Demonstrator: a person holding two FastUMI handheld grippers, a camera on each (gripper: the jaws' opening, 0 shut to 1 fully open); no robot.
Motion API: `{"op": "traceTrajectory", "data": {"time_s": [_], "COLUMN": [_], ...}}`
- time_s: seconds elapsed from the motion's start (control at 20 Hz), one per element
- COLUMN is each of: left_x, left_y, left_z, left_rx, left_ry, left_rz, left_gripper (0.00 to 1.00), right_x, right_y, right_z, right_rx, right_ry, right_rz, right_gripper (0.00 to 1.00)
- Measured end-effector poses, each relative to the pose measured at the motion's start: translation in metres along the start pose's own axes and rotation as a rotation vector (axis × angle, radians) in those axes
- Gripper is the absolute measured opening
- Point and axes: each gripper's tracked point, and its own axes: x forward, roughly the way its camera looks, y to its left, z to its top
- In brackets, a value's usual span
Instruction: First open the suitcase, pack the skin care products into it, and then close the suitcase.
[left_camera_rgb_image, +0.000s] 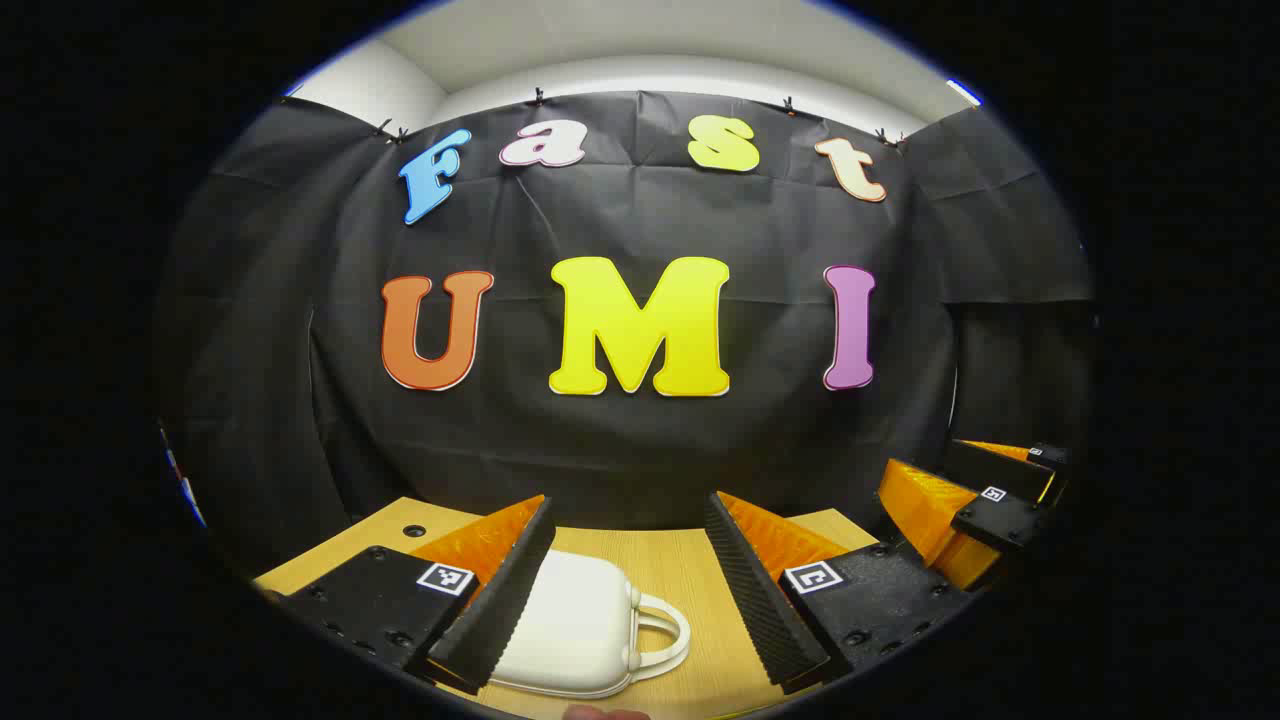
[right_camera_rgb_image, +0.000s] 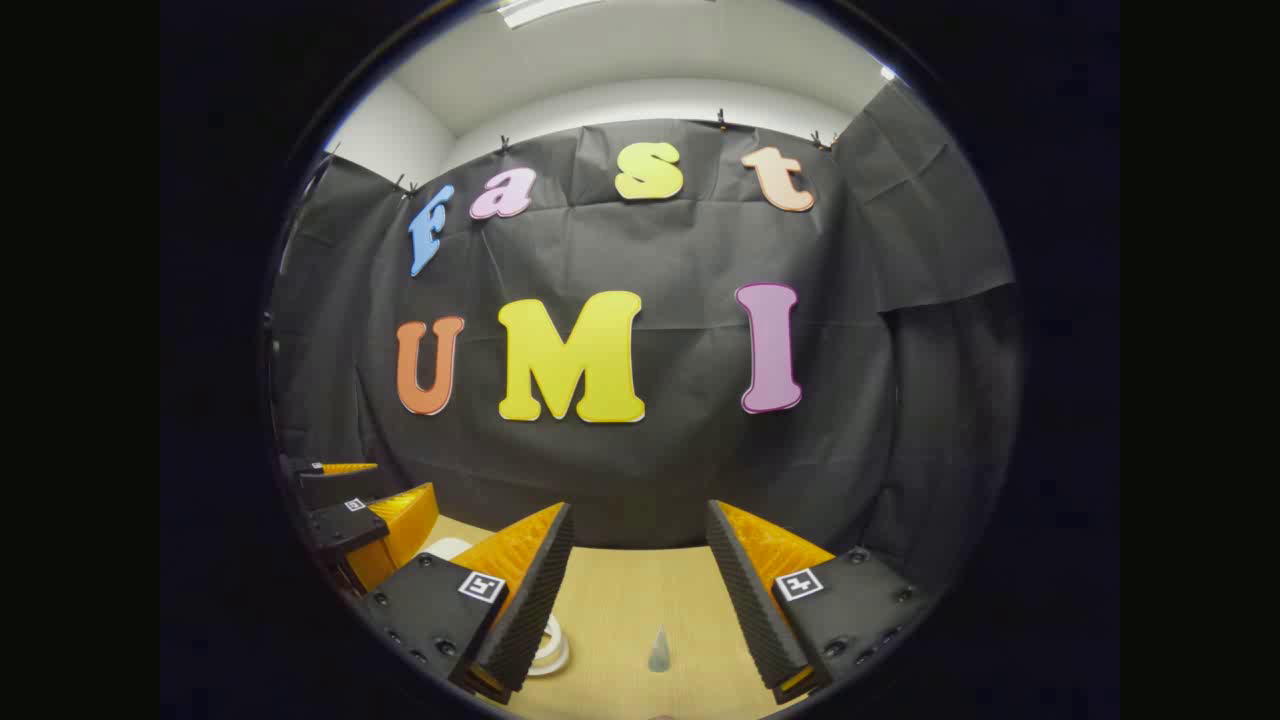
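Both tools are held above the table (left_camera_rgb_image: 660, 570), pointed toward the booth's wall, and both are released: each has its fingers spread wide with nothing between them.

**Left tool** (left_camera_rgb_image: 628, 590). The suitcase (left_camera_rgb_image: 575, 625), a small white hard-shell case, lies flat and closed on the table just ahead of and below this tool. In the left gripper view its body sits partly behind the tool's left finger (left_camera_rgb_image: 500, 590) and reaches into the gap between the fingers. Its looped handle (left_camera_rgb_image: 660, 630) points toward the tool's right finger, so the long axis of the case appears to run across the fingers, not along them.

**Right tool** (right_camera_rgb_image: 640, 590). Below its spread fingers lie a small pale cone-shaped item (right_camera_rgb_image: 659, 650), probably one of the skin care products, and a white rounded object (right_camera_rgb_image: 550, 650) half hidden behind its left finger; what that object is cannot be told. The left tool is in sight at the left edge of the right gripper view, with a bit of white, probably the suitcase, beside it.

**Controlling relation.** The suitcase lies on the left tool's side, so the left tool is judged the nearer one for opening it. The task stands at its first step: the case is shut and nothing is packed. The opening seam is not visible from here; the next move likely calls for lowering the left tool toward the handle edge.
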Motion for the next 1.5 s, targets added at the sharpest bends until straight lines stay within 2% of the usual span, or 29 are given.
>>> {"op": "traceTrajectory", "data": {"time_s": [0.9,1.15,1.35,1.5], "left_x": [0.000,0.004,0.011,0.023], "left_y": [-0.007,-0.018,-0.031,-0.043], "left_z": [-0.012,-0.019,-0.044,-0.087], "left_rx": [0.018,0.046,0.139,0.338], "left_ry": [0.034,0.049,0.090,0.159], "left_rz": [0.000,-0.046,-0.104,-0.171], "left_gripper": [0.97,0.97,0.97,0.99], "right_x": [0.001,0.000,-0.002,-0.006], "right_y": [-0.010,-0.022,-0.052,-0.081], "right_z": [-0.006,-0.009,-0.019,-0.027], "right_rx": [0.020,-0.009,-0.035,-0.048], "right_ry": [0.018,0.017,0.040,0.061], "right_rz": [-0.001,-0.003,-0.034,-0.076], "right_gripper": [0.80,0.79,0.79,0.79]}}
